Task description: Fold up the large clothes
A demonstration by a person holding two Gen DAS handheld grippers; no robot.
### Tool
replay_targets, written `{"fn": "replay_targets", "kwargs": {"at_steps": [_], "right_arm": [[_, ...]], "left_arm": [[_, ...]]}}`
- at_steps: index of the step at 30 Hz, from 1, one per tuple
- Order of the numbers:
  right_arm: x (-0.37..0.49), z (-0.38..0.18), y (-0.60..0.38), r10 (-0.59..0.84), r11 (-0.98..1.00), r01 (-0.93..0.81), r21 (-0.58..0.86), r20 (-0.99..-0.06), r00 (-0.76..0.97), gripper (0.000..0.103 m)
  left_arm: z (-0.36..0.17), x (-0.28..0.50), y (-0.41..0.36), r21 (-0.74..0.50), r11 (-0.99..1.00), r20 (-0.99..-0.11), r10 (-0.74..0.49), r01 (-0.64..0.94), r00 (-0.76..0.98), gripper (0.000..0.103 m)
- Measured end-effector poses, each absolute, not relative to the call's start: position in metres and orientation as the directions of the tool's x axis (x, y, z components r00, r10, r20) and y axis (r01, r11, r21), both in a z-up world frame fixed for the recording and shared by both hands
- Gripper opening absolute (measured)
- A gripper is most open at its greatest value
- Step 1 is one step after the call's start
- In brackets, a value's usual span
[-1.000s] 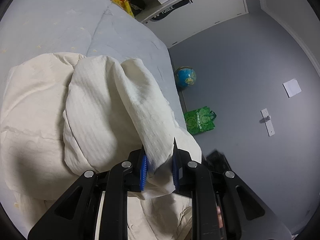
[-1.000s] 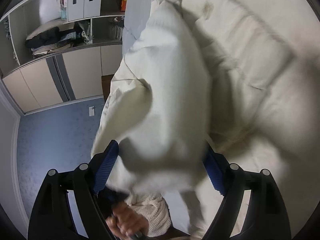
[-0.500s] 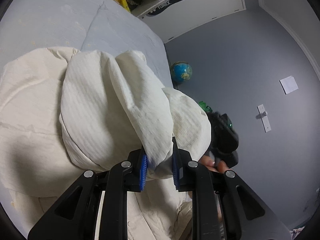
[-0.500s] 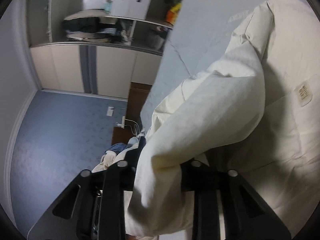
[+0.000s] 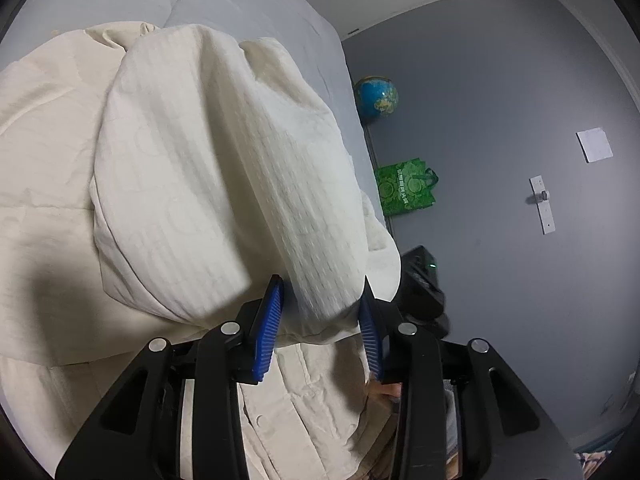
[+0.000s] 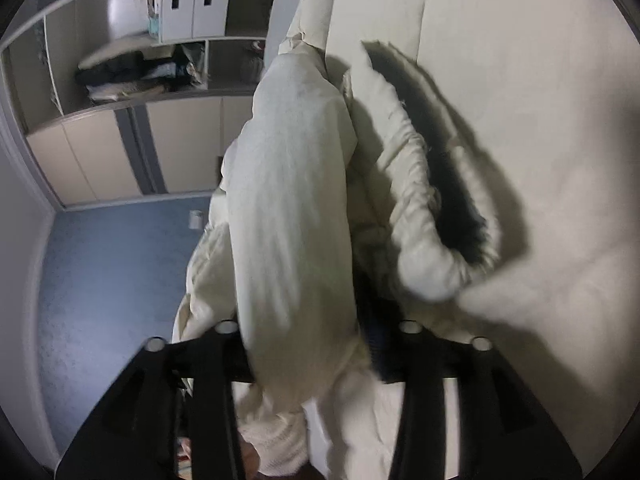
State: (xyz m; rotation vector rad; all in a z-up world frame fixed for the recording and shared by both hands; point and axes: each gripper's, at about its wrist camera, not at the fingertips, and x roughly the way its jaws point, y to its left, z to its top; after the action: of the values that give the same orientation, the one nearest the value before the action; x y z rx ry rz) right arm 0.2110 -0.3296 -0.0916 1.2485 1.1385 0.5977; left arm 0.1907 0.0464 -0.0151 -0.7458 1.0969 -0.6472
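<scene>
A large cream padded coat [image 5: 180,168] lies bunched on the bed [image 5: 248,8]. A ribbed fold of it runs down between the blue pads [image 5: 266,332] of my left gripper [image 5: 320,316]. The jaws are opening, the left pad stands bare and the fold looks blurred and slack. In the right wrist view a thick cream fold [image 6: 292,208] hangs between the fingers of my right gripper [image 6: 308,332]. Its jaws are opening too; a dark gap shows beside the right pad [image 6: 378,344] and the left pad is hidden. The coat's hood with dark fur trim [image 6: 460,216] curls to the right.
Beyond the bed's right edge, a globe [image 5: 376,98], a green bag [image 5: 406,188] and a black object [image 5: 420,284] sit on the grey floor. An open wardrobe with shelves of clothes [image 6: 140,76] stands across the blue floor [image 6: 112,272]. A knitted sleeve [image 6: 272,448] shows under the right gripper.
The left jaws have spread and the fold between them has gone slack. The right gripper has swung over the coat, its jaws are wider than half a second ago, and the fur-trimmed hood has come into view.
</scene>
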Motion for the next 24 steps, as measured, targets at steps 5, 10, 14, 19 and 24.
{"fn": "replay_targets", "kwargs": {"at_steps": [5, 10, 14, 19, 24], "right_arm": [[0.203, -0.062, -0.348, 0.830, 0.281, 0.229, 0.932, -0.356, 0.429, 0.058], [0.209, -0.039, -0.334, 0.847, 0.294, 0.238, 0.926, -0.367, 0.385, 0.072], [0.209, -0.026, -0.312, 0.844, 0.380, 0.217, 0.899, -0.433, 0.318, 0.076], [0.219, -0.016, -0.291, 0.807, 0.478, 0.192, 0.857, -0.515, 0.288, 0.081], [0.220, -0.015, -0.280, 0.754, 0.566, 0.156, 0.810, -0.585, 0.300, 0.078]], "left_arm": [[-0.014, 0.191, 0.050, -0.799, 0.596, -0.543, -0.772, 0.082, 0.330, 0.035], [-0.014, 0.190, 0.050, -0.789, 0.610, -0.557, -0.763, 0.076, 0.329, 0.036], [-0.015, 0.190, 0.052, -0.782, 0.621, -0.571, -0.748, 0.053, 0.337, 0.042], [-0.021, 0.188, 0.054, -0.778, 0.628, -0.582, -0.740, 0.036, 0.337, 0.047], [-0.024, 0.186, 0.059, -0.776, 0.630, -0.590, -0.736, 0.015, 0.332, 0.055]]}}
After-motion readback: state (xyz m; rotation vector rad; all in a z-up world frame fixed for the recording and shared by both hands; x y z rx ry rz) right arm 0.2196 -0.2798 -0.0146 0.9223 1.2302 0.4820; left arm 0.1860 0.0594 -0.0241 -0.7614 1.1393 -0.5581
